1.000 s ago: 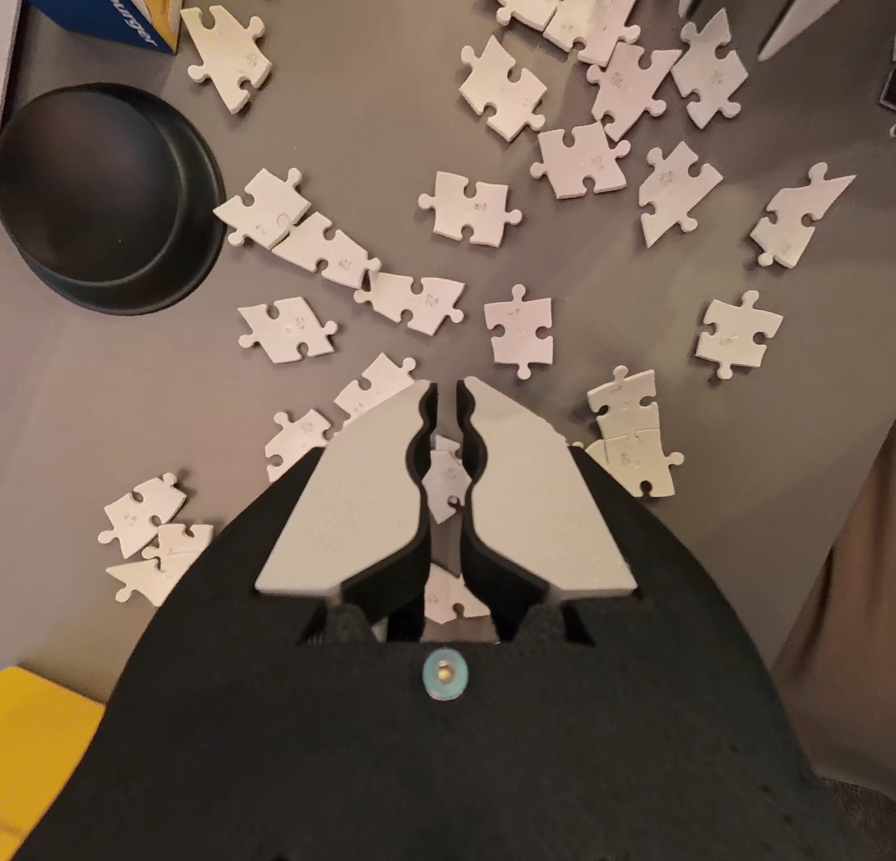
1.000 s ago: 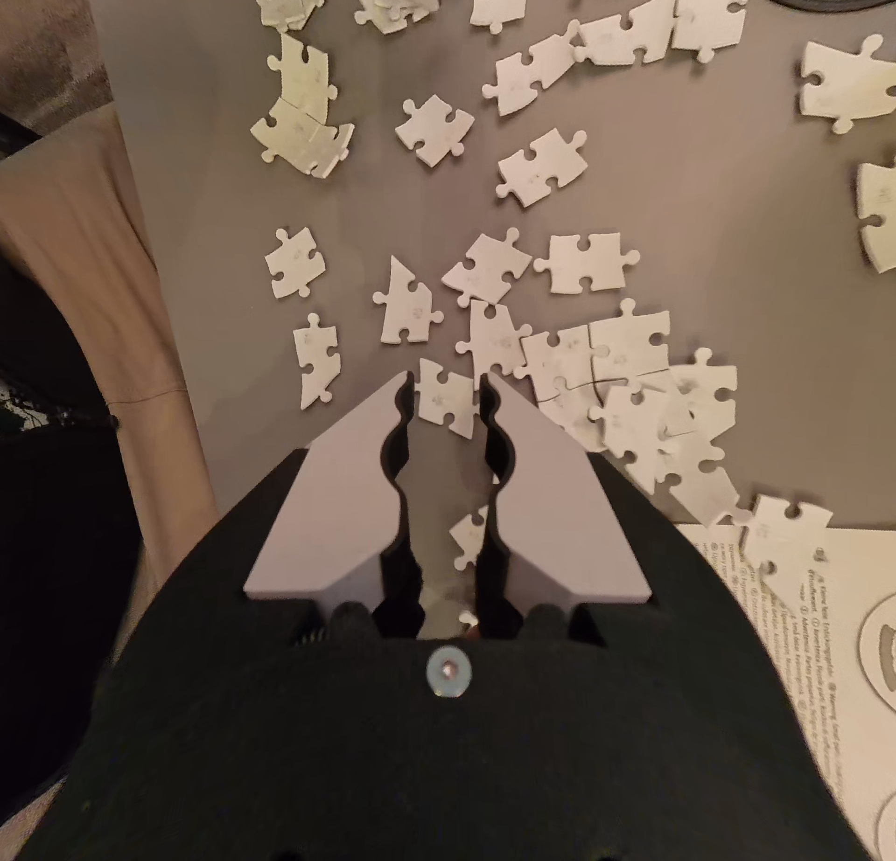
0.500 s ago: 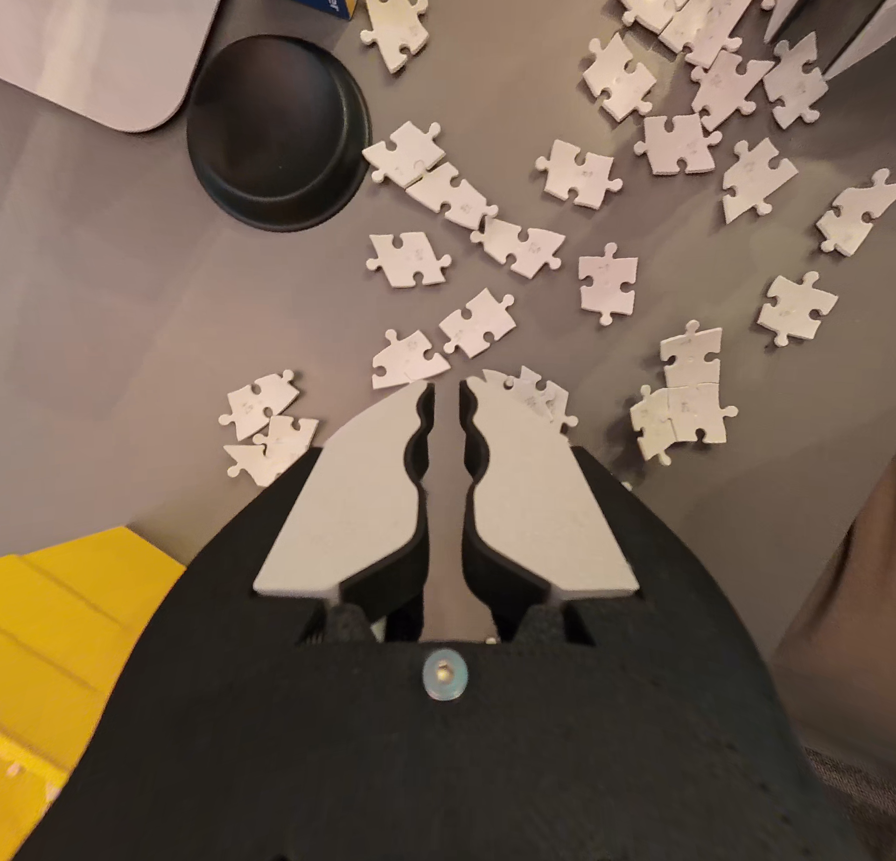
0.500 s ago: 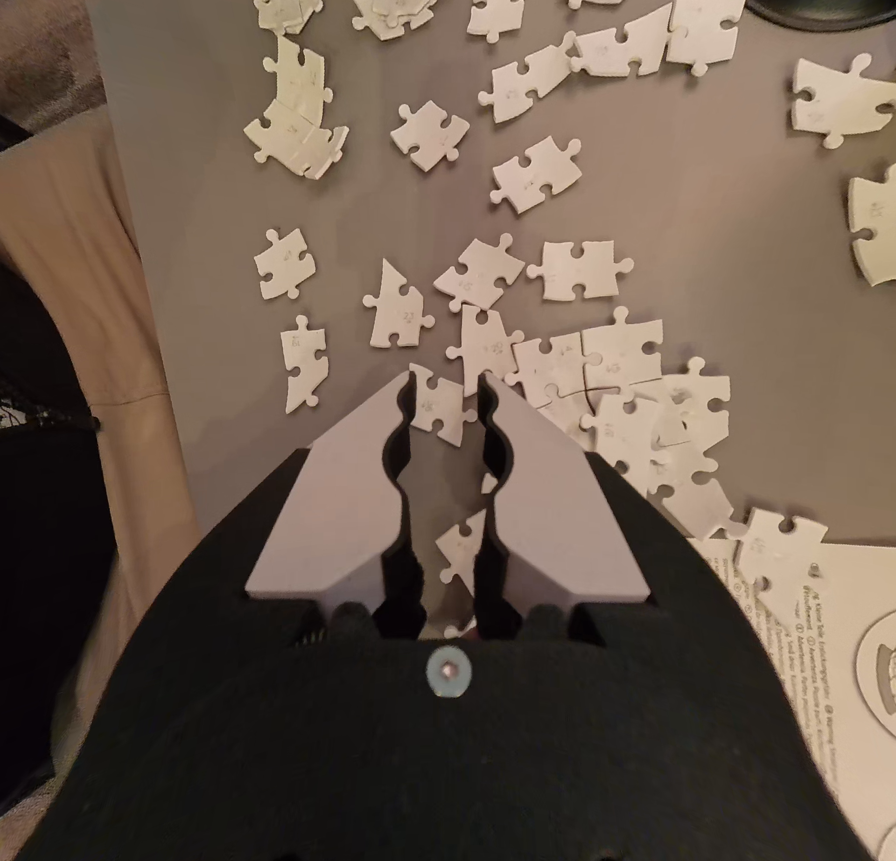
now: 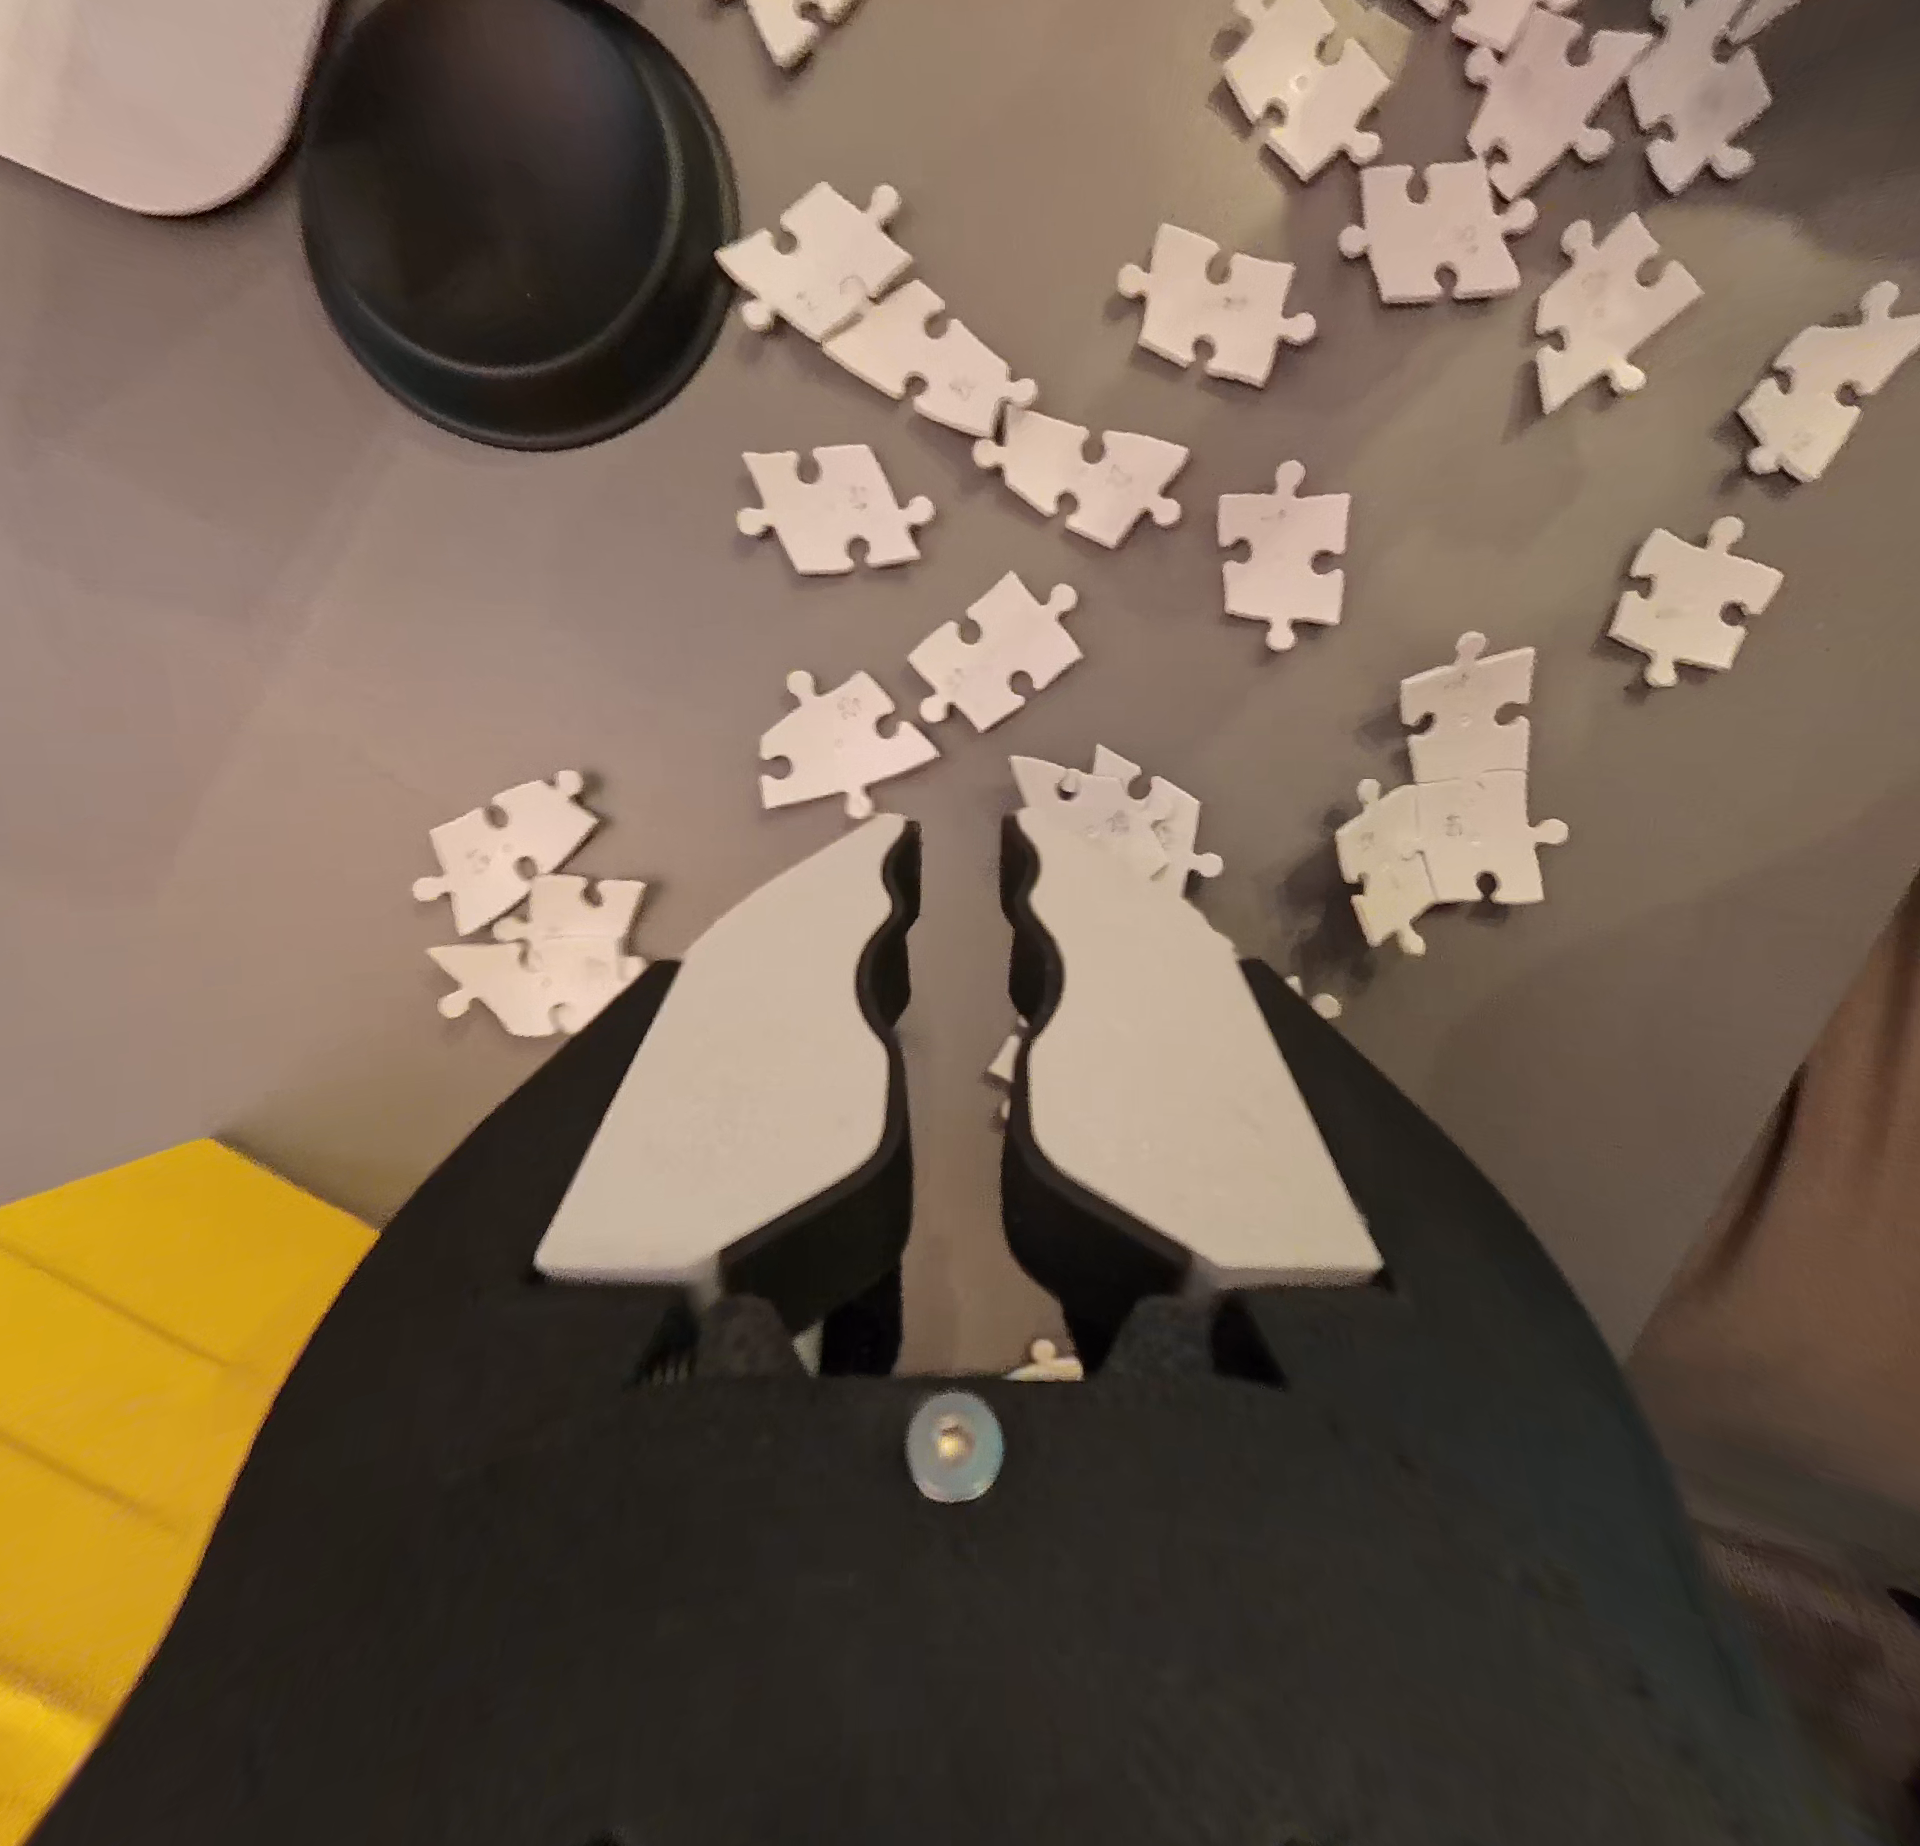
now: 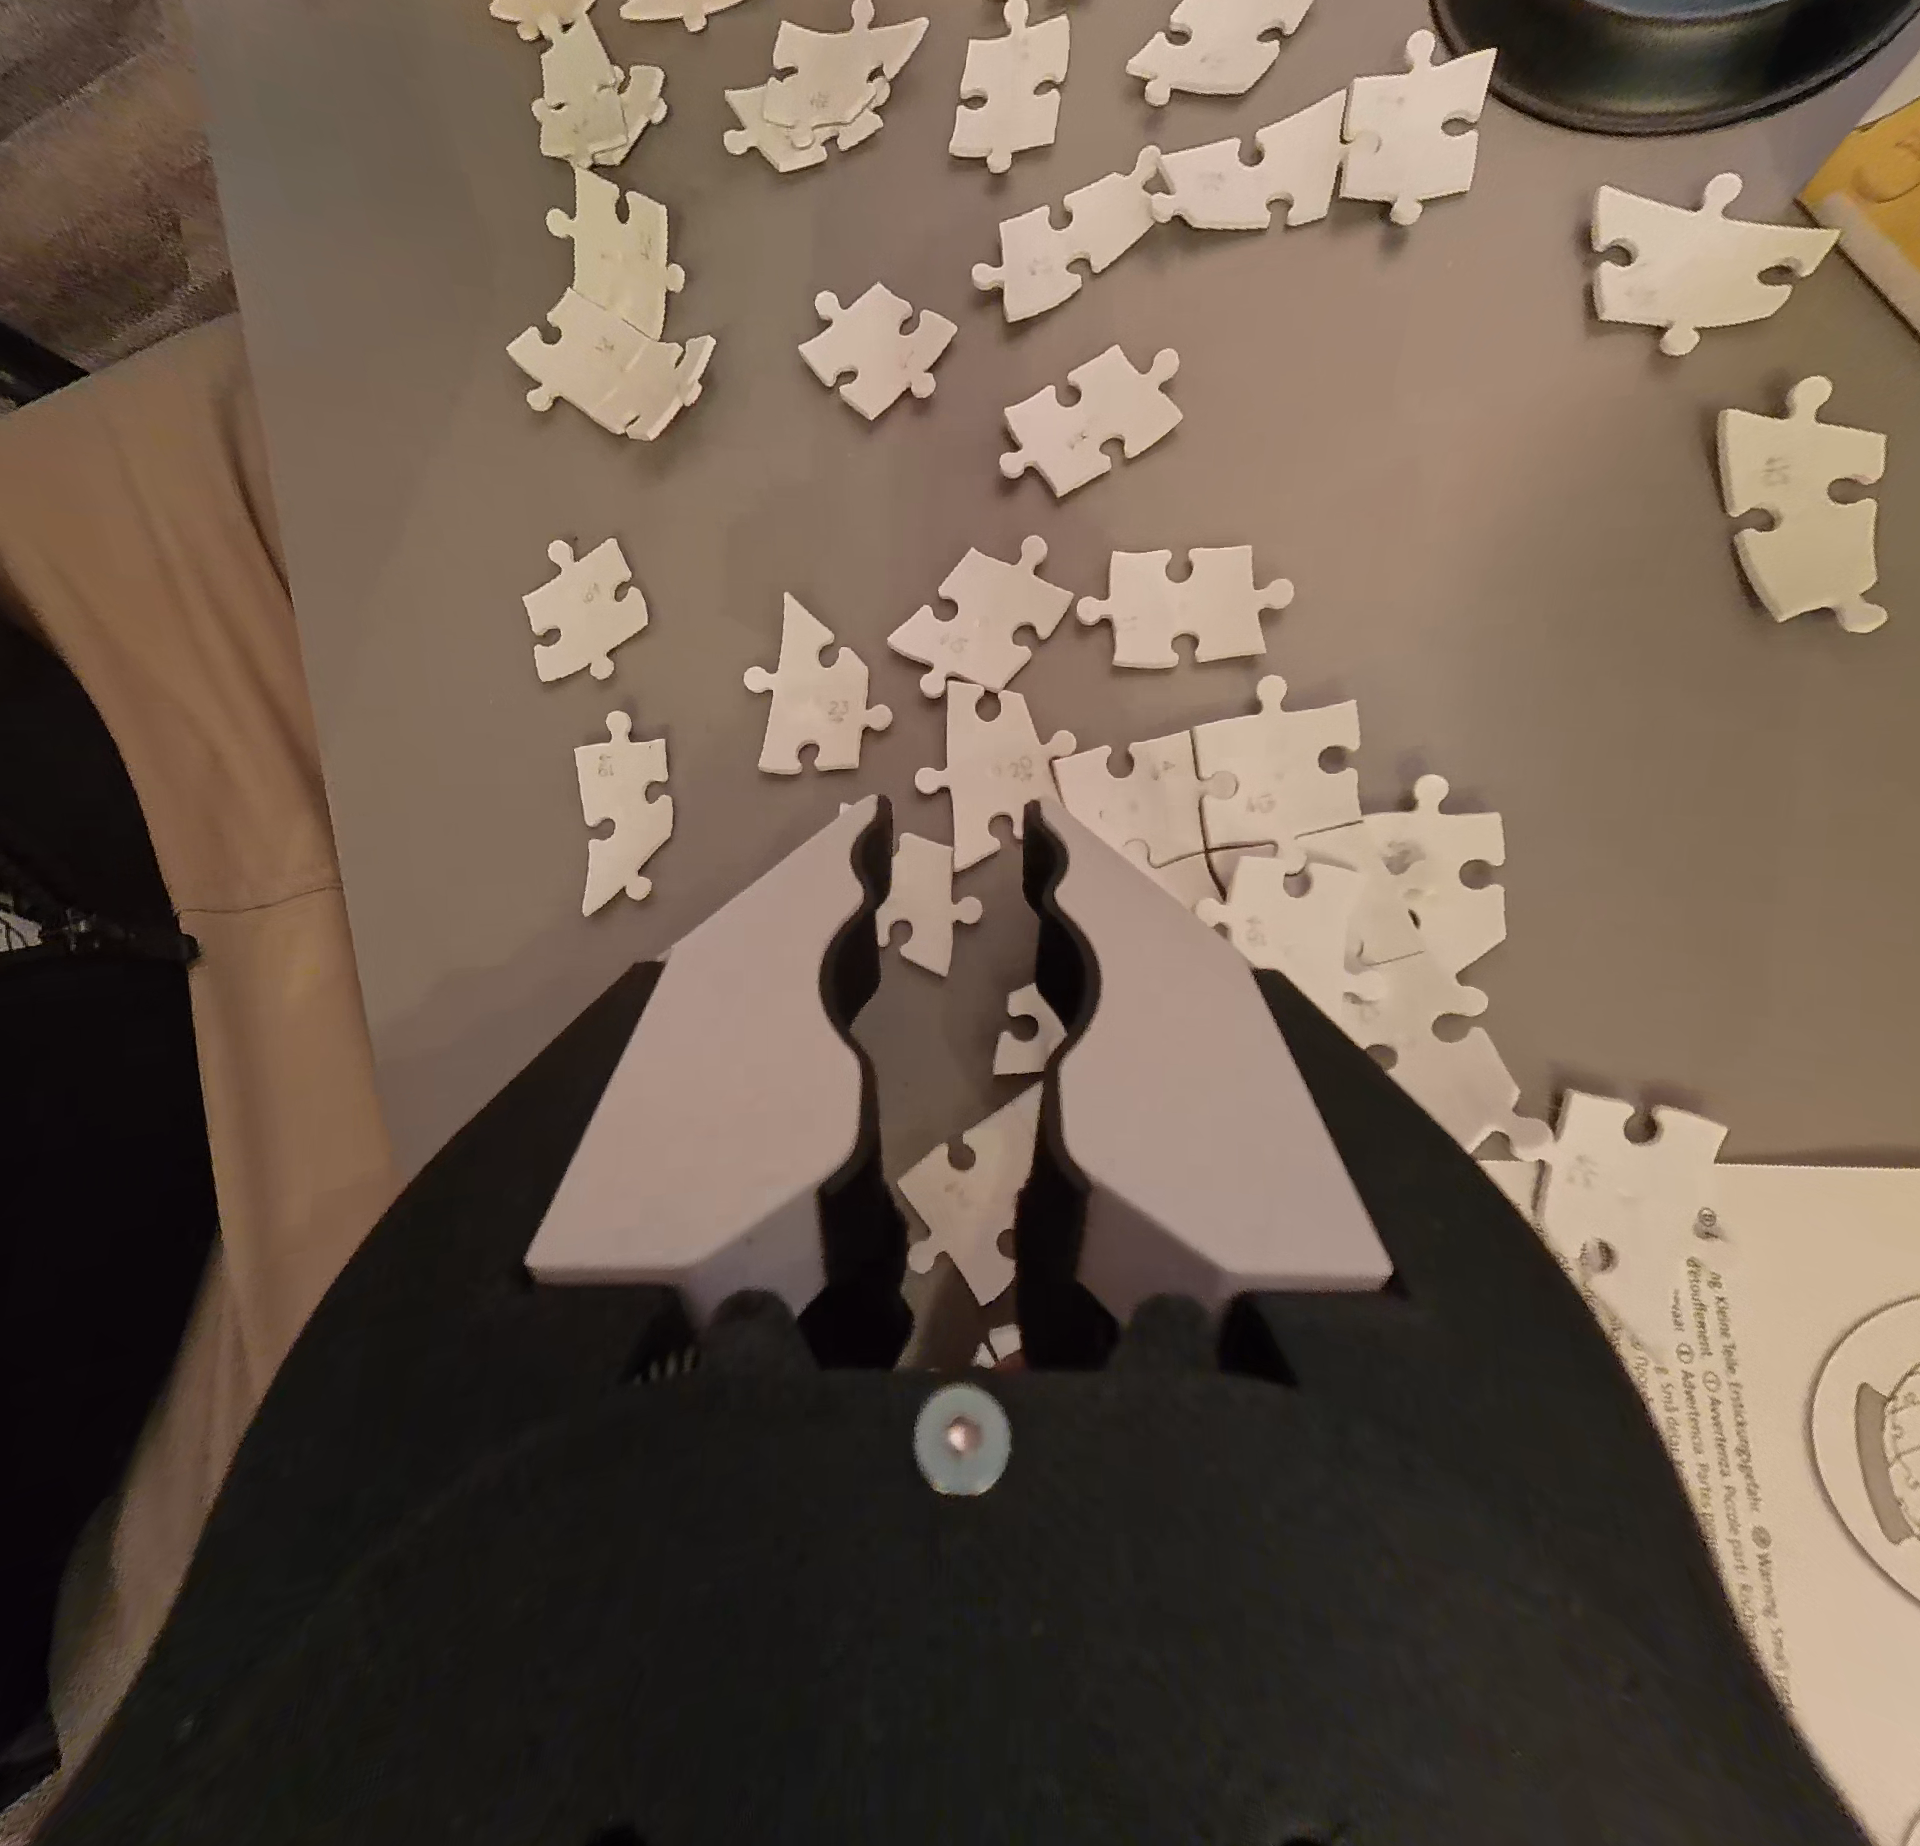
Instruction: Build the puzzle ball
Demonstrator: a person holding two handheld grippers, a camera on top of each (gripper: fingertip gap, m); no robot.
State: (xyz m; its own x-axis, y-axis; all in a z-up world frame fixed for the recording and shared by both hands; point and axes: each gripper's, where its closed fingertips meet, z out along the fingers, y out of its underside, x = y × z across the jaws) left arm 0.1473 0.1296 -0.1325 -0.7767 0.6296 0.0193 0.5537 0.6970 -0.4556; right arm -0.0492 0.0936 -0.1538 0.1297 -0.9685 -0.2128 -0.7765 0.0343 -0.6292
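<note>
Both the left gripper (image 5: 960, 835) and right gripper (image 6: 956, 820) seem narrowly open and empty above white pieces (image 6: 928, 913) on the table (image 5: 312, 591).

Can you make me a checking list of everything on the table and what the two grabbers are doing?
Surface: grey table, flat.
Job's things: white puzzle pieces scattered face down, some overlapping; no ball started that I can see. Black round stand at the far left in the left wrist view.
Clutter: printed instruction sheet, yellow box, pale flat object.
Grippers: left gripper open, empty; right gripper open, empty, above a piece.
Cables: nothing seen.
Surroundings: tan fabric beside the table.
</note>
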